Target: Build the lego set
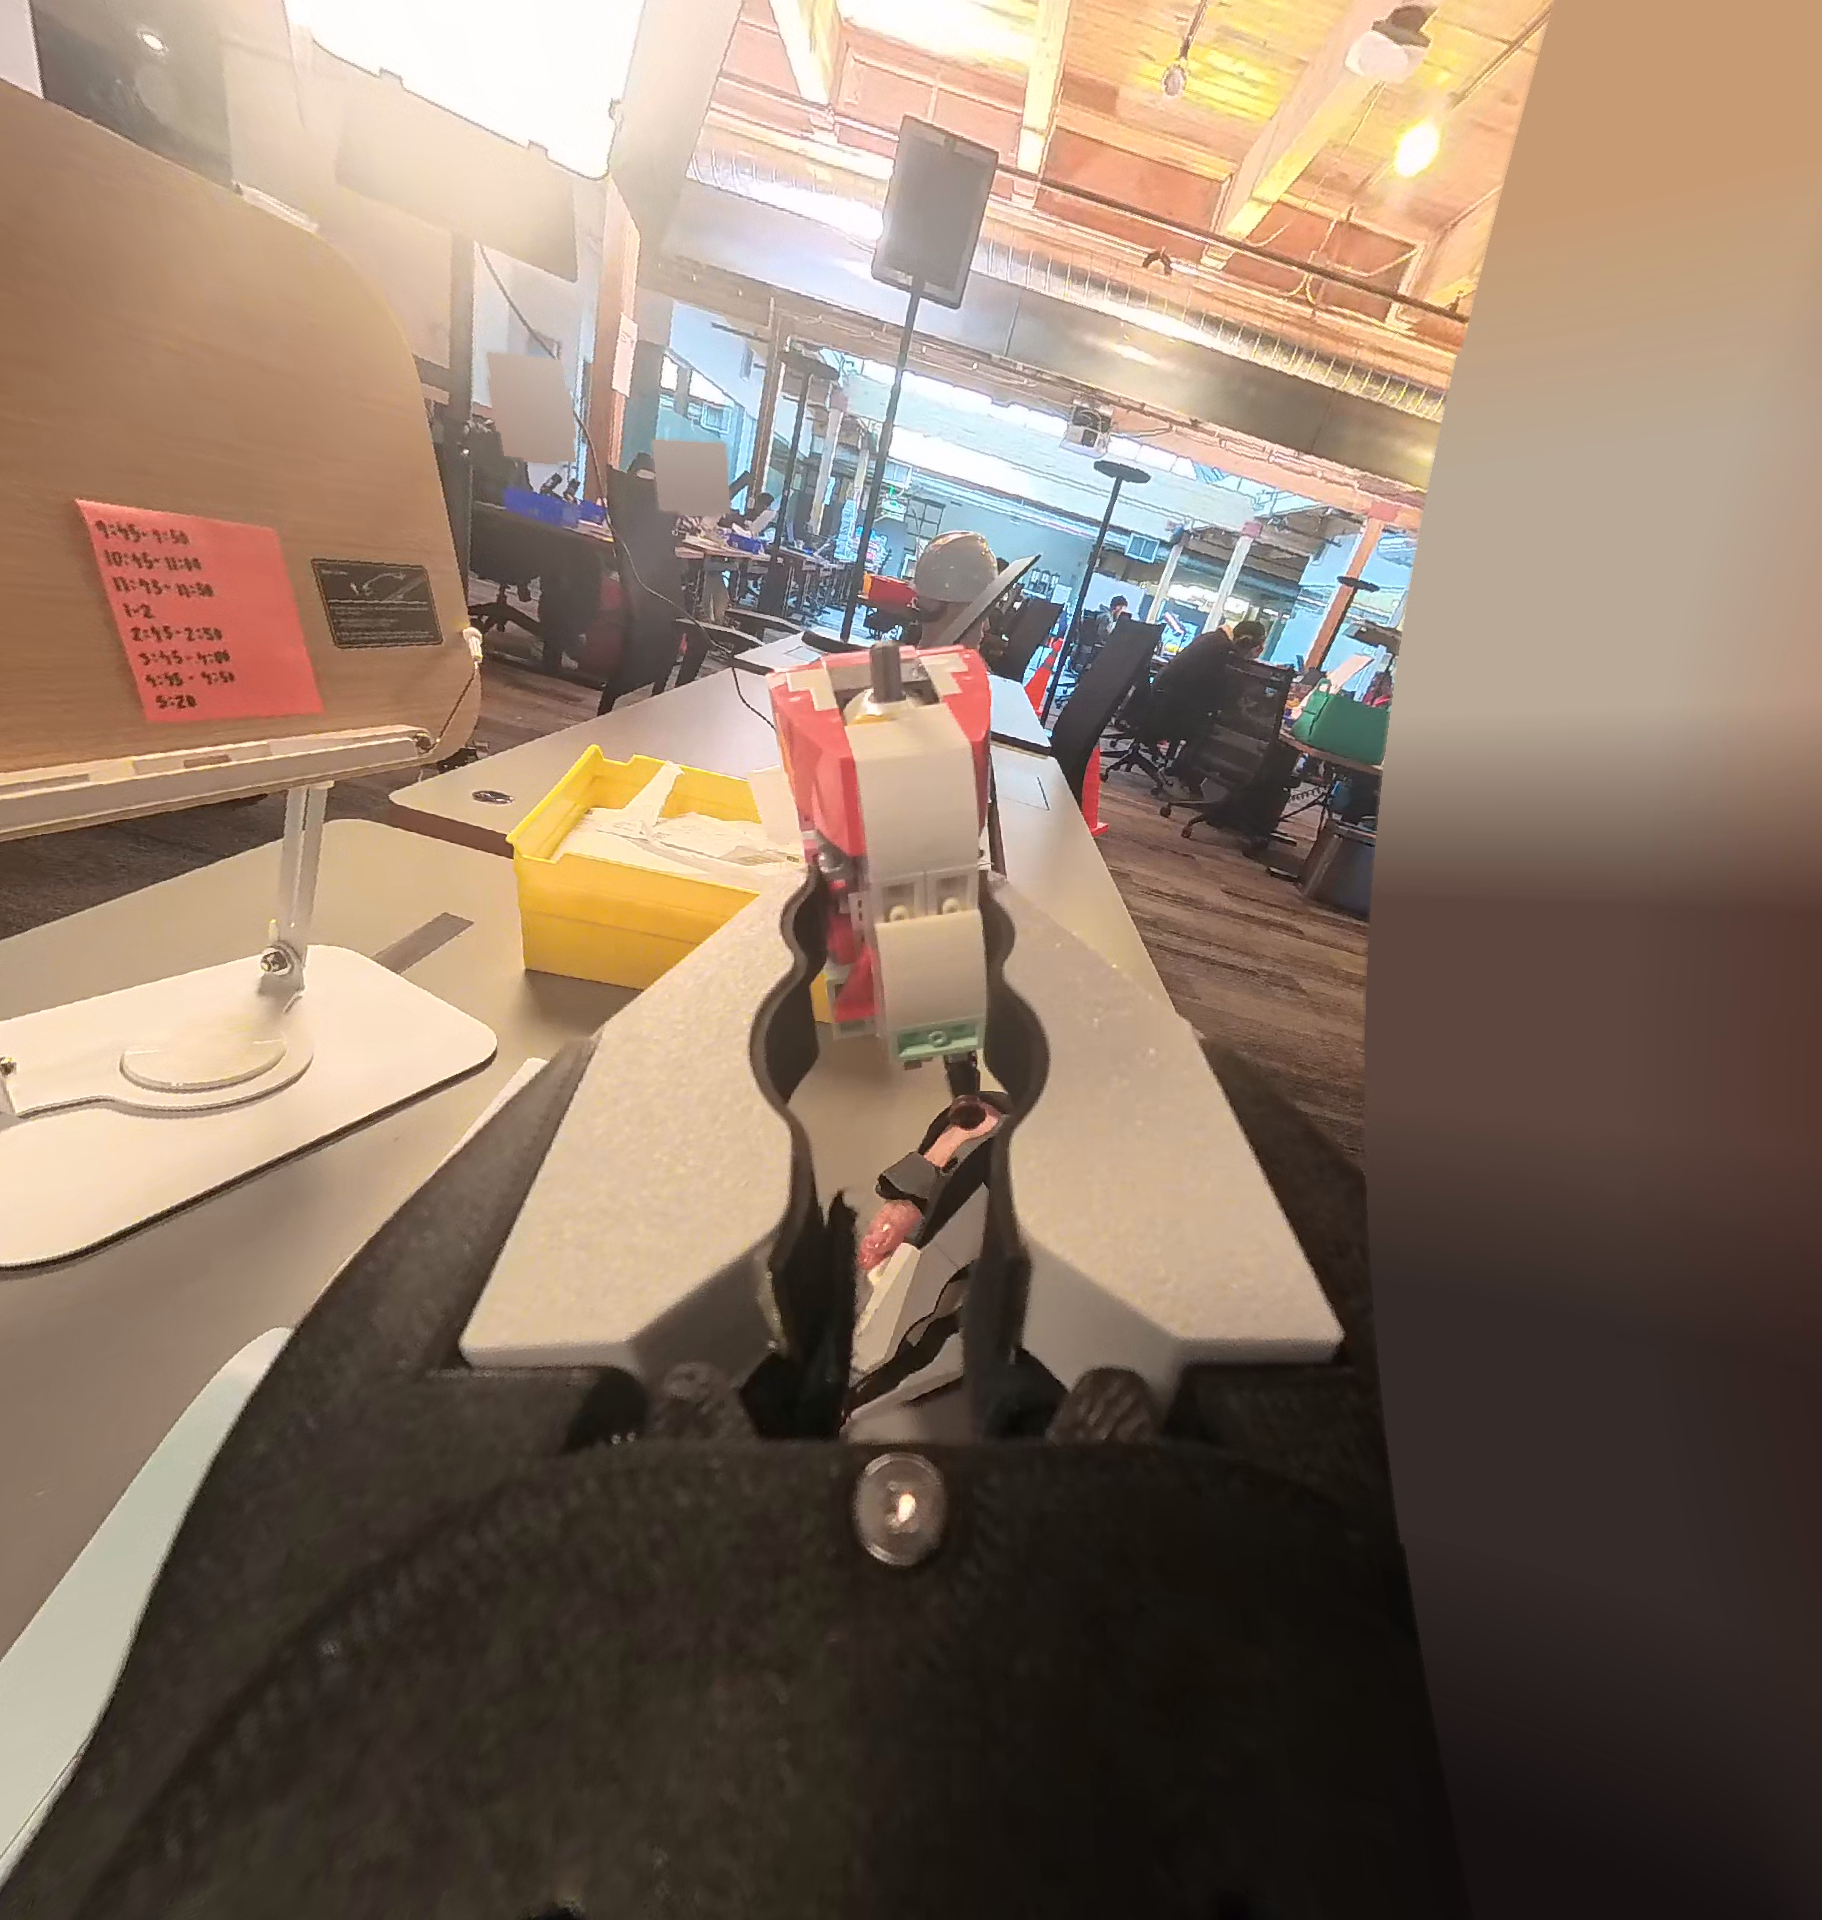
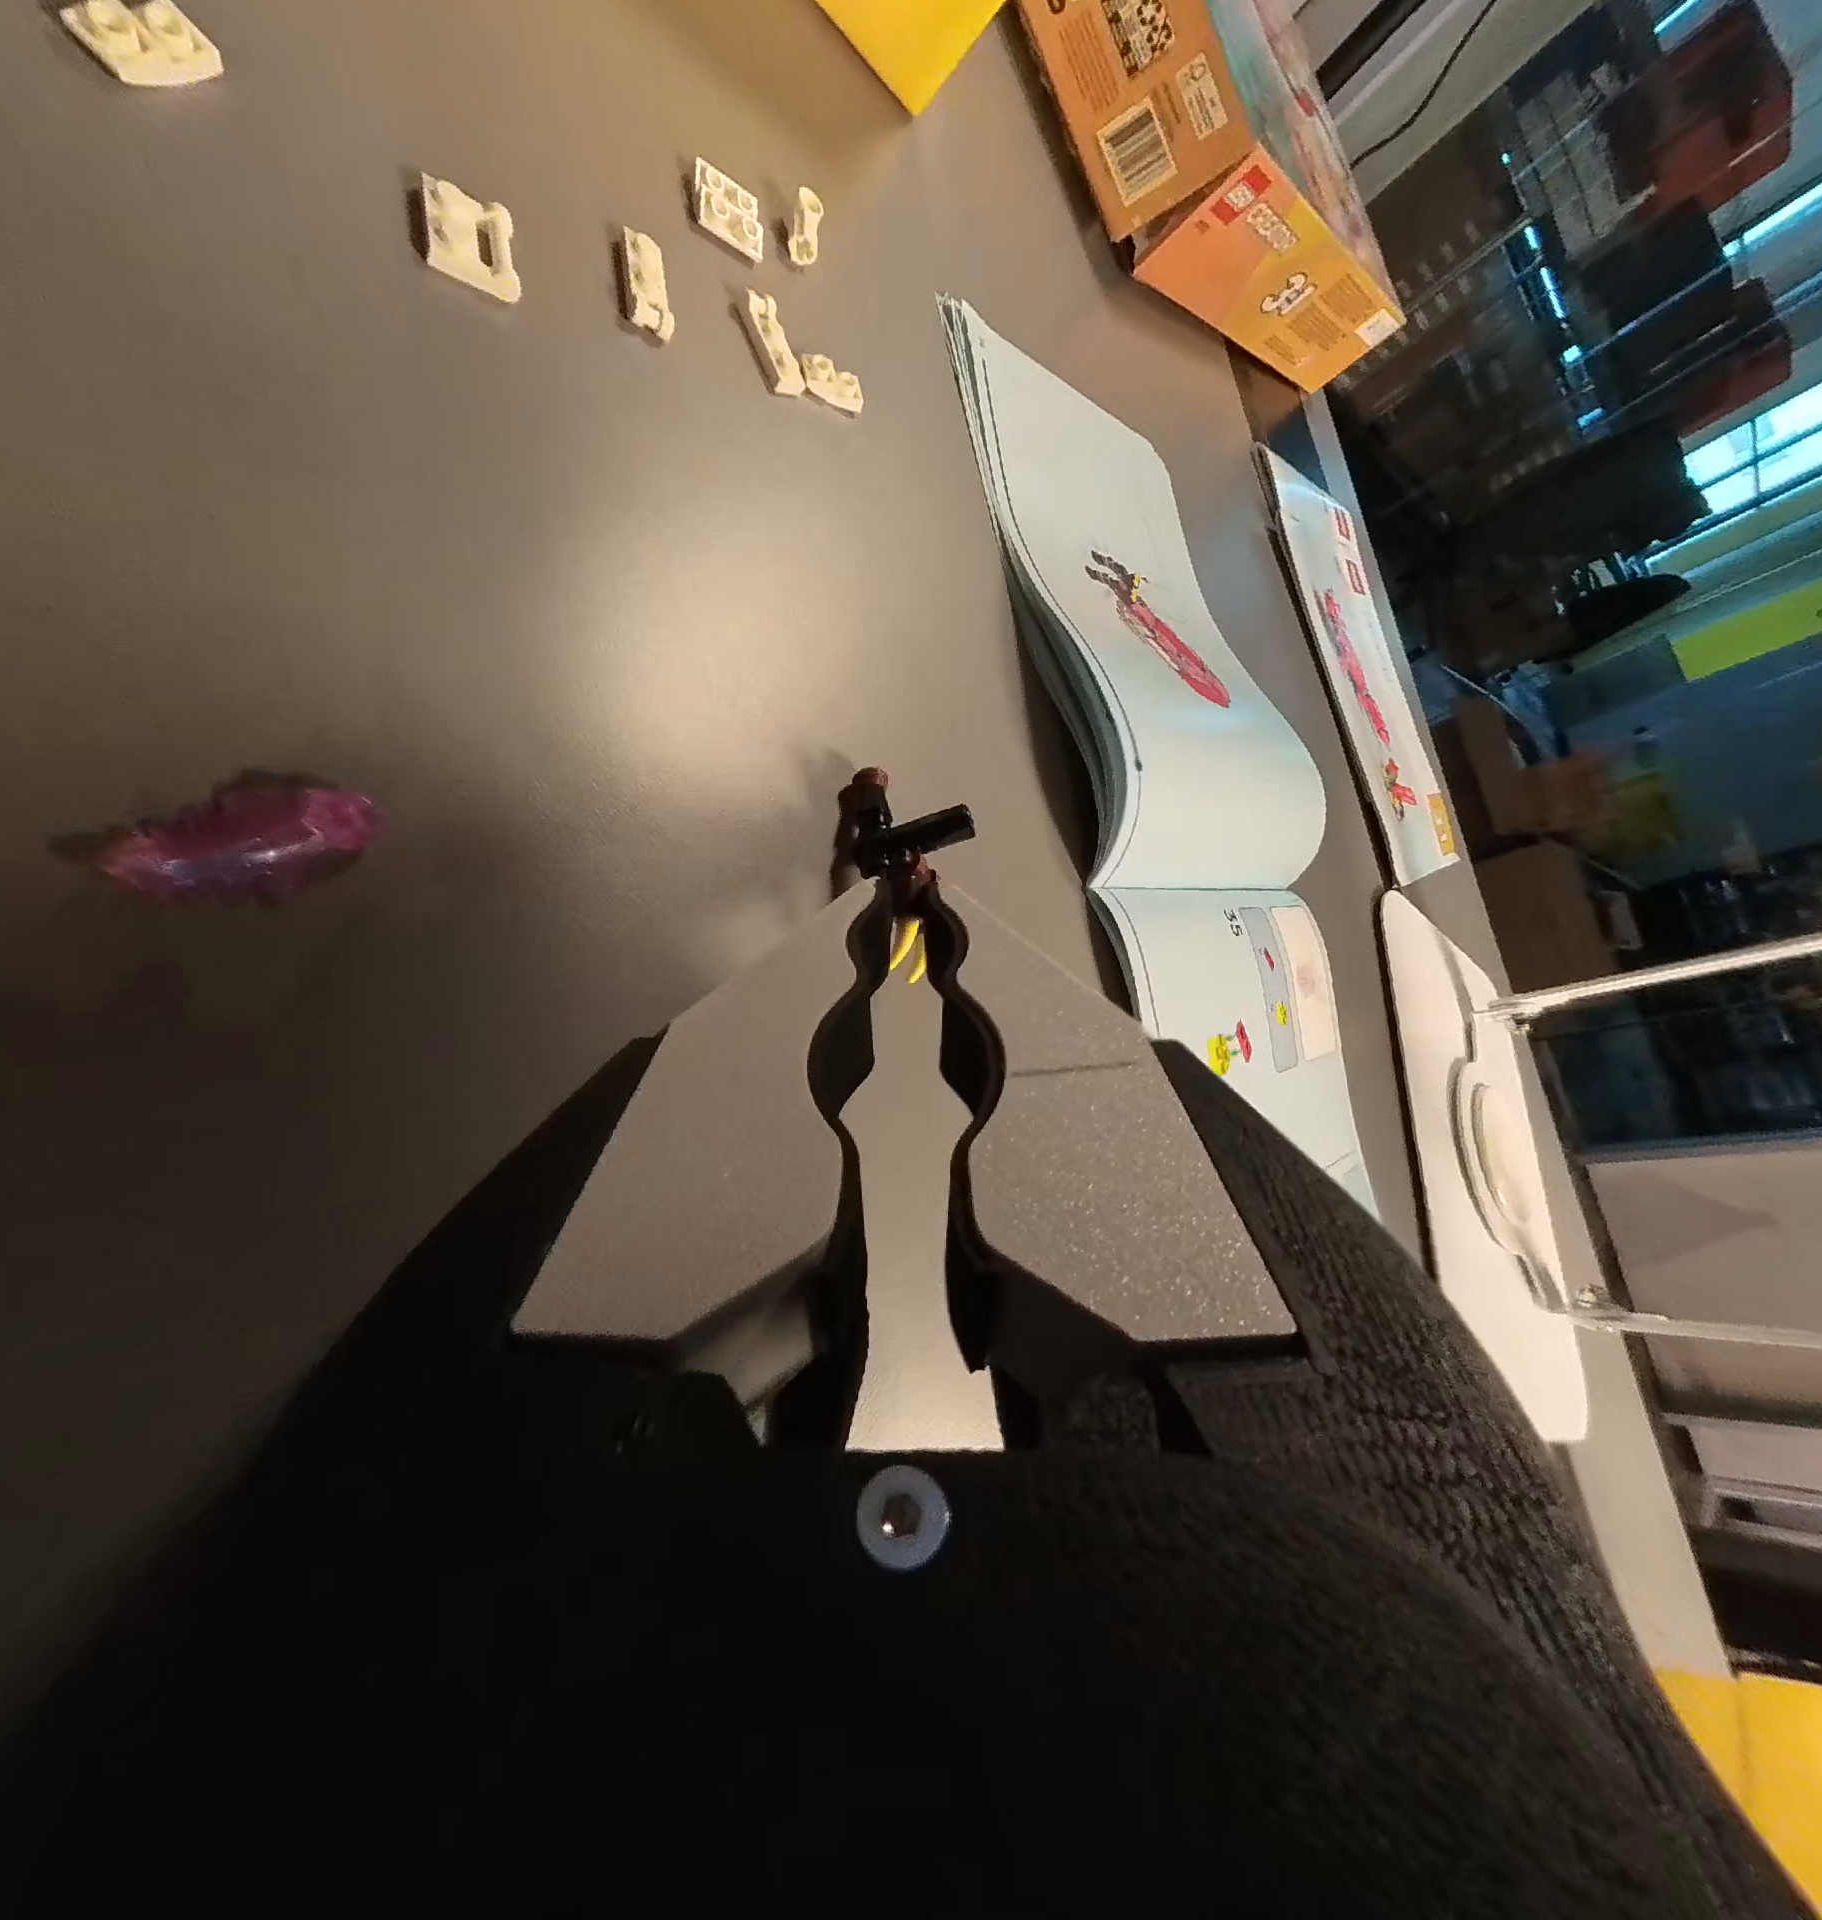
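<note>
A yellow parts bin point(image 1: 616, 883) holding white papers sits on a grey table point(image 2: 471, 623) beside a wooden-topped stand point(image 1: 159, 416) bearing a pink sticky note point(image 1: 200, 613). Elsewhere lie loose white bricks point(image 2: 465, 239), a translucent purple piece point(image 2: 242, 836), an open instruction booklet point(image 2: 1177, 644) and an orange toy box point(image 2: 1229, 177).

Left gripper point(image 1: 891, 935) up off the table point(image 1: 159, 1351), a brick model point(image 1: 886, 821) clamped between its fingers, a tray point(image 1: 616, 883) of papers just behind and to the left, and a tilted stand point(image 1: 159, 520) further left with a sticky note point(image 1: 200, 613) on its board. Over on the right gripper point(image 2: 907, 914), a small jointed piece point(image 2: 902, 831) pinched at the tips above the table, an open booklet point(image 2: 1177, 727) lying to its right. Loose plates point(image 2: 741, 270) lie scattered beyond, a translucent piece point(image 2: 242, 836) sits well off left, and two boxes point(image 2: 1219, 187) sit past the booklet.
</note>
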A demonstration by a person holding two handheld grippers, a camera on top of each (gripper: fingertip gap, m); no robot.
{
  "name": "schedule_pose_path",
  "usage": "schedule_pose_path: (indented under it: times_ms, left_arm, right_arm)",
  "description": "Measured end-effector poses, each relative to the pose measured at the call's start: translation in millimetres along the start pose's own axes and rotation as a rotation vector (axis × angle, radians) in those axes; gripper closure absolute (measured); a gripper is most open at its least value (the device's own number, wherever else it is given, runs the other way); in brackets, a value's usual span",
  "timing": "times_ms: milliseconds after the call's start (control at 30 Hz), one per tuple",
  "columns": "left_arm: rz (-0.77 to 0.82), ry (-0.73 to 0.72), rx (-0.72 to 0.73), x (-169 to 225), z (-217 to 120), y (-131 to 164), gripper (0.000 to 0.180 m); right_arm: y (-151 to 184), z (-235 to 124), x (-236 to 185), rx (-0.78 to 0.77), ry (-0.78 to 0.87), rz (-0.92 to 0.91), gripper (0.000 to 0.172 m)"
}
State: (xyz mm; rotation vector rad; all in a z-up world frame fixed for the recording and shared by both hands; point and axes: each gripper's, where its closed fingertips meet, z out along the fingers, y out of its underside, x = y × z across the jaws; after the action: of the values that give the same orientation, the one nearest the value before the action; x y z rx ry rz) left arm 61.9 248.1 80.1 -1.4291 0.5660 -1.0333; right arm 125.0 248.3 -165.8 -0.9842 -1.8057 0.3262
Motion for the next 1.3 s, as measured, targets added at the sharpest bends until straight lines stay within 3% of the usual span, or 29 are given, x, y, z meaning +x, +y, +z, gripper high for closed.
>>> schedule_pose_path:
  times_ms: [200,400,567,800,933,1100,1200,1300]
  left_arm:
    - [-0.003,0.004,-0.008,1,2,2,0.155]
    - [-0.004,0.007,-0.009,2,2,2,0.155]
    - [-0.008,0.011,-0.008,3,2,2,0.155]
    - [0.013,-0.037,-0.08,0,3,12,0.155]
    - [0.052,-0.077,-0.135,-1,2,20,0.155]
    - [0.021,-0.062,-0.195,-3,-5,43,0.155]
    - [0.055,0.077,-0.166,23,-8,55,0.155]
    - [0.116,0.244,-0.034,60,-13,53,0.155]
  right_arm:
    - [-7,0,-1,0.021,0.004,-0.012,0.156]
    - [-7,1,-1,0.024,-0.069,0.197,0.15]
    - [4,1,-3,-0.049,-0.141,0.368,0.152]
    - [5,5,-5,-0.084,-0.156,0.407,0.166]
    - [-4,3,-2,-0.03,-0.096,0.27,0.167]
    - [-35,-12,18,-0.003,0.058,-0.071,0.168]
    - [-69,-33,34,0.019,0.104,-0.307,0.167]
    - [-100,-51,51,0.007,0.083,-0.536,0.168]
